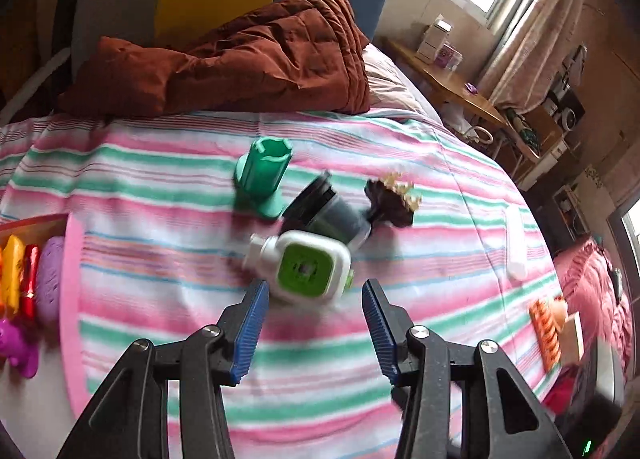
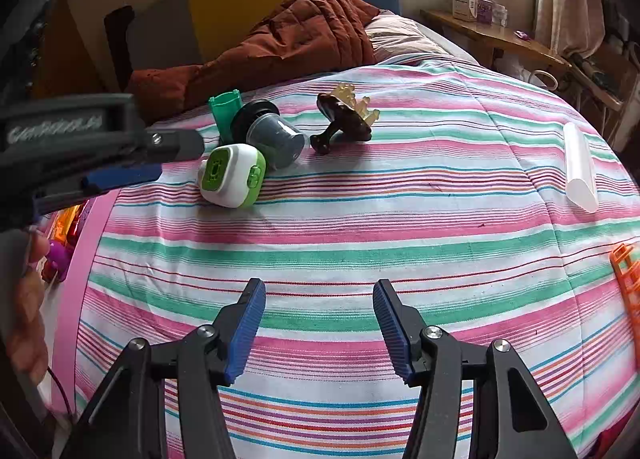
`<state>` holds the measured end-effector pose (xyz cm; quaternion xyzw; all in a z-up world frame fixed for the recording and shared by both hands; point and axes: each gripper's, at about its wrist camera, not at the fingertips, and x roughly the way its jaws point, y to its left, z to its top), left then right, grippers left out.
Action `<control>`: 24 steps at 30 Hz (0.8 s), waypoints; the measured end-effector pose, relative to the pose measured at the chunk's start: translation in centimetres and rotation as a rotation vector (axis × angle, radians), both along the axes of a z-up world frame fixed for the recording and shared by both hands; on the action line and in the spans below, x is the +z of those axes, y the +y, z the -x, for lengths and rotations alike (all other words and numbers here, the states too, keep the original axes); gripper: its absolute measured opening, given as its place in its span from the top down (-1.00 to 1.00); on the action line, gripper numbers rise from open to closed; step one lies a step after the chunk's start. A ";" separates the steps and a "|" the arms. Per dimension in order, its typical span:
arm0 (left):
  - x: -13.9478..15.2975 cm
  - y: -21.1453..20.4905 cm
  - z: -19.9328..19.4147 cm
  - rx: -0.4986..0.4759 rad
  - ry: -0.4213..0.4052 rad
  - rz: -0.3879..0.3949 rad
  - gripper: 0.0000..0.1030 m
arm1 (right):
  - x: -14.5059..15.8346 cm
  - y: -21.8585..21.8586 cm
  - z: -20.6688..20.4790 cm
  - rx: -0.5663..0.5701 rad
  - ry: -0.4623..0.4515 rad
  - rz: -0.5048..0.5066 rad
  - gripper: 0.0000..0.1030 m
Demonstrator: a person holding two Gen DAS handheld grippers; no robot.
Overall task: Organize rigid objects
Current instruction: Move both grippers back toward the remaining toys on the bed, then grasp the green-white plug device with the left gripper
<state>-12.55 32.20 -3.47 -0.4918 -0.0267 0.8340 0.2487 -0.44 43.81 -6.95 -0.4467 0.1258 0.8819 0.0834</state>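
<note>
A white and green square gadget (image 1: 306, 267) lies on the striped bedspread, just ahead of my open, empty left gripper (image 1: 314, 291). Behind it lie a grey cup with a black lid (image 1: 328, 211), a green plastic spool (image 1: 262, 175) and a dark brown hair clip with a gold crown (image 1: 390, 199). The right wrist view shows the same group far ahead: gadget (image 2: 232, 175), cup (image 2: 272, 137), spool (image 2: 226, 111), clip (image 2: 344, 117). My right gripper (image 2: 320, 295) is open and empty over bare bedspread. The left gripper also shows there at the left edge (image 2: 120, 175).
Colourful toys (image 1: 24, 283) sit in a box at the left bed edge. A white tube (image 2: 580, 167) lies at the right, an orange plastic piece (image 2: 628, 283) at the right edge. A brown quilt (image 1: 240, 59) is piled at the head. A wooden side table (image 1: 448, 75) stands beyond.
</note>
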 end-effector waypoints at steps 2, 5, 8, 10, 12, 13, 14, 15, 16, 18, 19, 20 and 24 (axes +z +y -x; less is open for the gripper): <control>0.0 1.2 1.6 0.020 -0.001 0.005 0.04 | 0.0 0.6 0.1 -0.019 -0.004 0.020 -0.11; -0.5 2.9 3.6 0.030 0.006 0.068 0.04 | -0.1 1.7 0.0 -0.051 -0.009 0.063 -0.11; -2.0 3.8 4.6 0.013 -0.001 0.155 0.04 | 0.0 2.3 -0.1 -0.070 -0.010 0.084 -0.11; -2.7 3.3 4.8 0.014 -0.021 0.145 0.04 | 0.1 2.5 -0.1 -0.074 -0.008 0.088 -0.12; -3.0 2.0 4.4 0.033 -0.029 0.117 0.04 | 0.3 2.6 -0.2 -0.074 -0.005 0.092 -0.13; -3.0 1.3 4.0 0.041 -0.028 0.104 0.04 | 0.4 2.5 -0.2 -0.073 -0.002 0.093 -0.13; -3.0 0.4 3.7 0.047 -0.030 0.089 0.04 | 0.4 2.4 -0.3 -0.071 0.000 0.092 -0.14; -3.0 -0.3 3.3 0.054 -0.034 0.075 0.04 | 0.4 2.3 -0.3 -0.068 0.002 0.091 -0.14; -3.1 -1.3 2.7 0.062 -0.036 0.065 0.03 | 0.4 2.1 -0.3 -0.062 0.002 0.090 -0.15; -3.0 -2.9 1.6 0.070 -0.035 0.035 0.00 | 0.2 1.7 -0.3 -0.049 -0.003 0.086 -0.15; -3.0 -3.6 1.0 0.075 -0.030 0.025 -0.02 | 0.1 1.5 -0.4 -0.043 -0.004 0.083 -0.15; -2.8 -4.3 0.5 0.079 -0.021 0.024 -0.02 | 0.0 1.3 -0.4 -0.039 -0.006 0.080 -0.15; -2.6 -6.6 -1.2 0.115 0.017 0.065 0.02 | -0.1 1.0 -0.5 -0.032 -0.013 0.079 -0.15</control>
